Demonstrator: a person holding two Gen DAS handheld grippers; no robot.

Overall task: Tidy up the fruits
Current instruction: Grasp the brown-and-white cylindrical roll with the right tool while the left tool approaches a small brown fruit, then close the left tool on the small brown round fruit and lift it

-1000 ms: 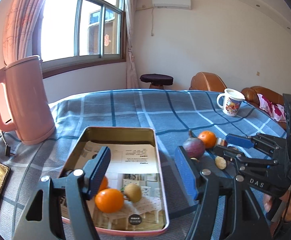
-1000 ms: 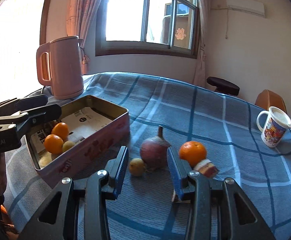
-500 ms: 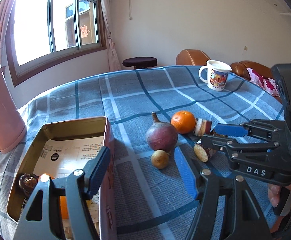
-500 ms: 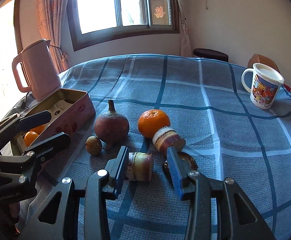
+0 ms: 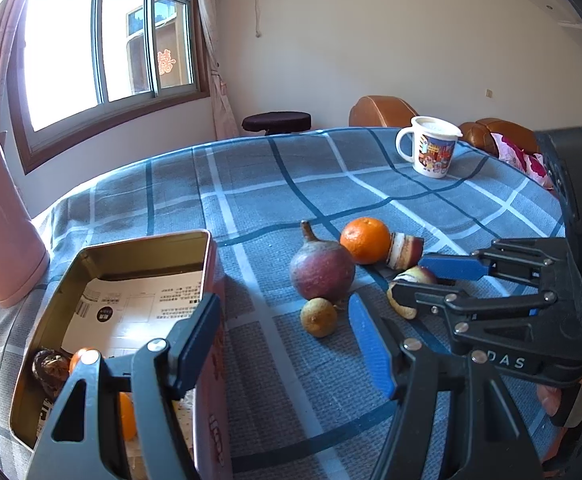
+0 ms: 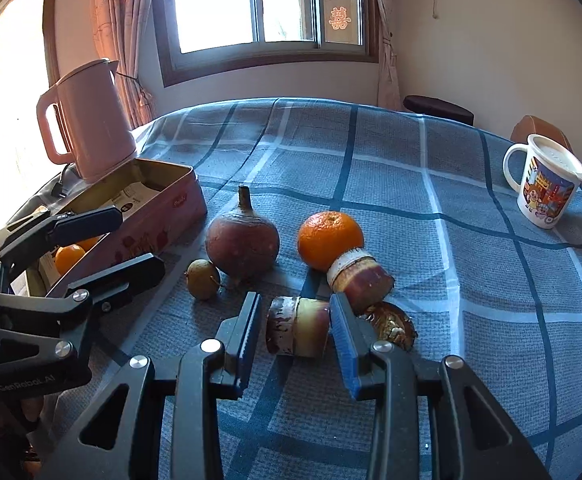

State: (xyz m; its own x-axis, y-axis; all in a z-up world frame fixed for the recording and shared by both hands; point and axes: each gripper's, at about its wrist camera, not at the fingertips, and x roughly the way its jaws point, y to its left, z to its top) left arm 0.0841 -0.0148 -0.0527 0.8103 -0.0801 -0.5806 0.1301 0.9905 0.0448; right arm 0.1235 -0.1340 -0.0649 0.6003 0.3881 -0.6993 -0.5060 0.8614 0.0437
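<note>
Since a second ago the right gripper point(image 6: 296, 334) has dropped from the beet to straddle the cut purple-skinned chunk point(image 6: 298, 332) near the orange point(image 6: 330, 240), jaws closing, not yet pressing; left gripper point(image 5: 281, 344) open, empty.

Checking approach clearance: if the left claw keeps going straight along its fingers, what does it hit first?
Probably the small yellow-brown fruit on the checked tablecloth, or the cloth just short of it. The left claw is open and empty, with the tin's right wall just inside its left finger. Depth is unclear.
</note>
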